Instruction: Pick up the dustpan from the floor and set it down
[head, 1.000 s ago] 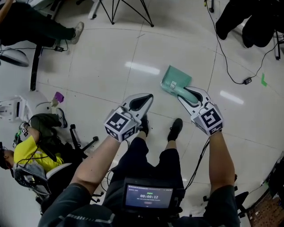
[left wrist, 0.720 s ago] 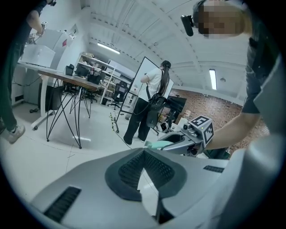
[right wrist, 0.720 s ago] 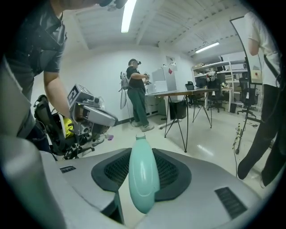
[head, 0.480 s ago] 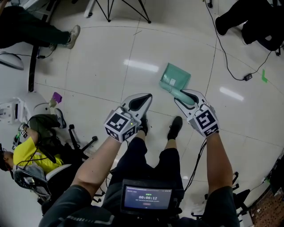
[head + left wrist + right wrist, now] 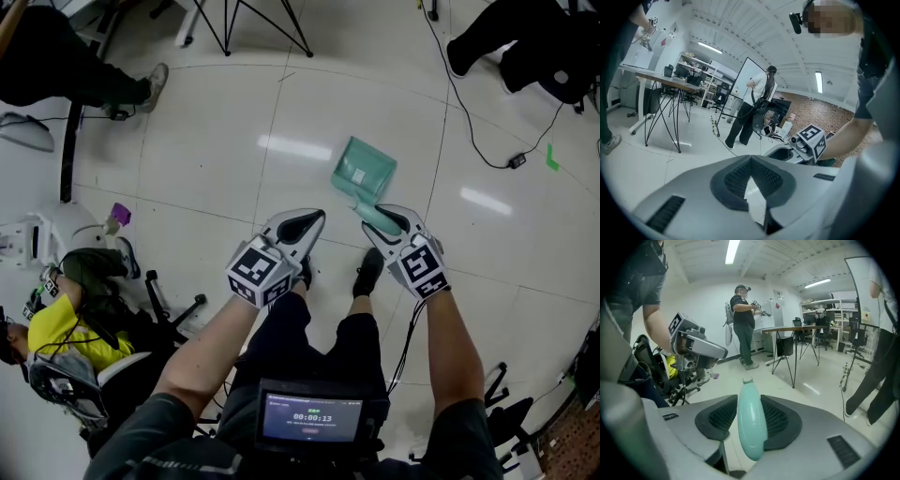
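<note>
We are setting down: our right gripper has the teal dustpan by its handle, jaws just eased wider yet touching it, low over the floor beyond our shoes. The left gripper has its jaws together, empty. Next we should rest the pan flat, then release.

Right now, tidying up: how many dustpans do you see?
1. The teal dustpan is ahead of the person's shoes, handle between the right gripper's jaws. Others may be out of view.
</note>
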`<state>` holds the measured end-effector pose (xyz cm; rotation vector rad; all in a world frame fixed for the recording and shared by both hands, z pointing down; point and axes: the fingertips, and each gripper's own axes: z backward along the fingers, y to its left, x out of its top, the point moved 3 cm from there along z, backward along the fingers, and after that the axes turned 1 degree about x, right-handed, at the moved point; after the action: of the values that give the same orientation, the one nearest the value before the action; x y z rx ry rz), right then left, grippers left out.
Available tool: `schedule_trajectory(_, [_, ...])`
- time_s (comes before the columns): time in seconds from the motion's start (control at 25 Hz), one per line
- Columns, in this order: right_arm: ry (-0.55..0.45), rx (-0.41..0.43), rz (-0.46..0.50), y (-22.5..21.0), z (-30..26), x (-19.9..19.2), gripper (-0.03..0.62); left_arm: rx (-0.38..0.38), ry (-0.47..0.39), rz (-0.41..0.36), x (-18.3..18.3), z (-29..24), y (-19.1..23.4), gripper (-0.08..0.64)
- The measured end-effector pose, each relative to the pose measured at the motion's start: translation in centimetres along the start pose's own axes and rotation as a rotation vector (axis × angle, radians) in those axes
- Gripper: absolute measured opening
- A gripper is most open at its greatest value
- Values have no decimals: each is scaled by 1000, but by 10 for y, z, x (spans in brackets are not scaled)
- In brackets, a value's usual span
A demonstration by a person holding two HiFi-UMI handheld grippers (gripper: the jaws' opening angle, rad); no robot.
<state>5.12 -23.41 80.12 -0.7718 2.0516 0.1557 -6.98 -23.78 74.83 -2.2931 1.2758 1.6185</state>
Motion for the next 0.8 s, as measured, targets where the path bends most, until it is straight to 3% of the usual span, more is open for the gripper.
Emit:
schedule_trajectory(0.16, [1, -30, -17, 12, 22, 16, 206, -1, -20, -15, 14, 20, -15, 35])
schedule_trajectory(0.28, [-30, -66, -4, 18, 55, 58, 206, -13, -52, -19, 50, 40, -32, 35])
schedule_trajectory(0.52, [-193, -153, -7, 45, 165, 196, 204, -9, -165, -85, 166, 113, -96, 35])
schedule_trajectory(0.72, [-355, -211, 12, 75, 261, 318, 204, 87, -309, -165, 268, 195, -142, 34])
schedule_trajectory(0.76, [-381, -220, 20, 84, 280, 338, 197, 82, -334, -167, 283, 211, -154, 35])
schedule_trajectory(0.8, [-410, -231, 26, 94, 299, 355, 150, 71, -353, -172, 296, 225, -167, 35])
